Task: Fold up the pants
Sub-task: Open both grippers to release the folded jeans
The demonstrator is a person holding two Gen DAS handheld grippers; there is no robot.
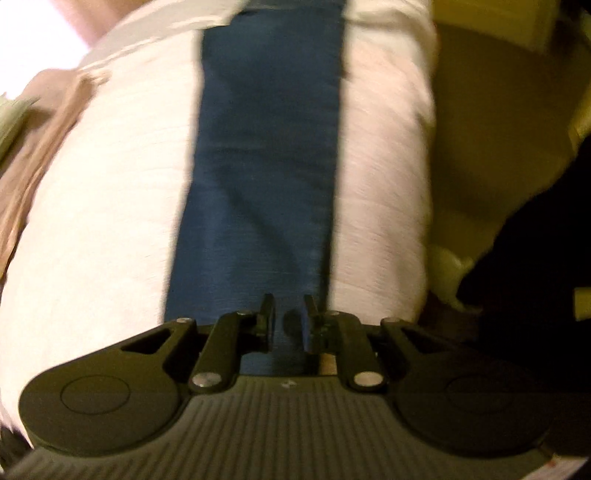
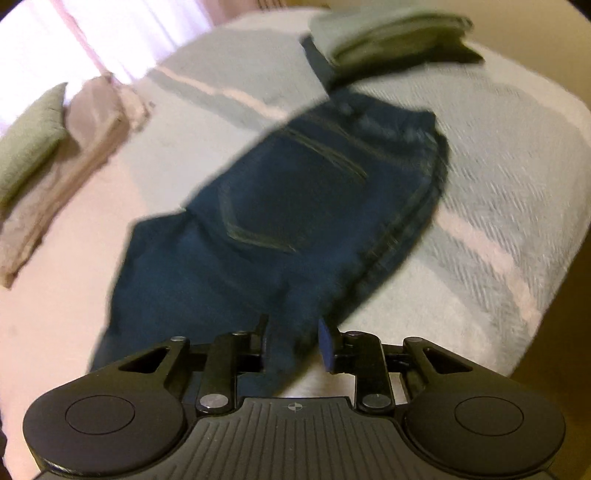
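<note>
Left wrist view: left gripper sits low over a long strip of dark blue jeans, prob. one leg, running straight away from the camera along a white bed cover. Jaws have a narrow gap w/ blue cloth showing between them; can't tell whether they pinch it or just hover over it. Tan bedding lies along the left edge of the cover, w/ a bit of green pillow at far left. Right of the bed it's dim: yellowish floor or wall, then black shadow. Picture is motion-blurred.

Right wrist view: right gripper is at the near end of the jeans. Jaws stand apart w/ a fold of the denim running between the fingers; left finger touches the cloth, blue pad on the right finger is just beside it, so not clamped tight as far as I can see. Jeans lie diagonally on the bed, waist end far and to the right, back pocket w/ stitching facing up. They rest partly on the white cover and partly on a grey-and-white striped blanket. A folded stack of grey-green clothes sits at the far edge, just past the waistband. Green pillow and tan bedding on the left, bright curtain behind. Blurred too.
</note>
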